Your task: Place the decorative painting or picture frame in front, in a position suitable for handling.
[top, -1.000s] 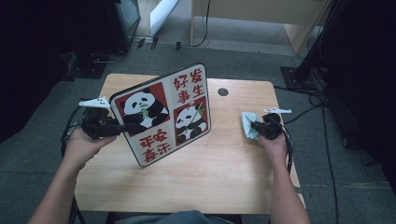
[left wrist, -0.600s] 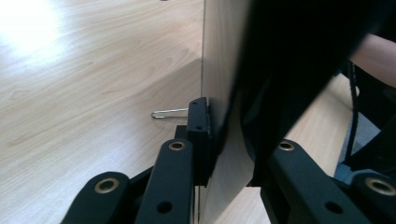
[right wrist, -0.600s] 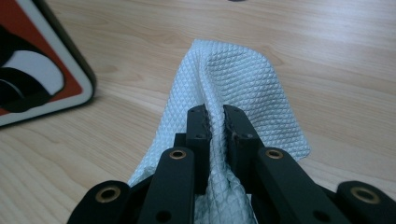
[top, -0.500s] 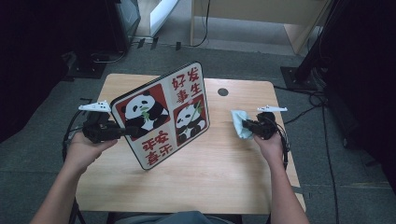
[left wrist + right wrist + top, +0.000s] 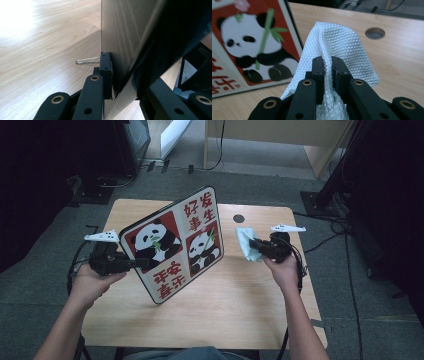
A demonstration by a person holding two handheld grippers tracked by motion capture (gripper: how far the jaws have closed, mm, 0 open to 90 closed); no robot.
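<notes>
The flat, glossy panda board [image 5: 175, 245] stands tilted on the wooden table [image 5: 240, 310], clamped at its nine o'clock edge by the left gripper [image 5: 137, 264]. At three o'clock, the right gripper [image 5: 251, 245], held level, pinches a waffle-textured white cloth [image 5: 337, 47].

The board [image 5: 175, 245] is a flat square panel with a pale border, printed with two pandas on red squares and red characters on white ones. It stands tilted on one corner near the middle of the table [image 5: 240, 310], its face turned up and toward the near edge, its left edge clamped. The cloth [image 5: 246, 243] is white with a diamond weave; it hangs bunched, pinched at its middle, just right of the board toward the right edge.
</notes>
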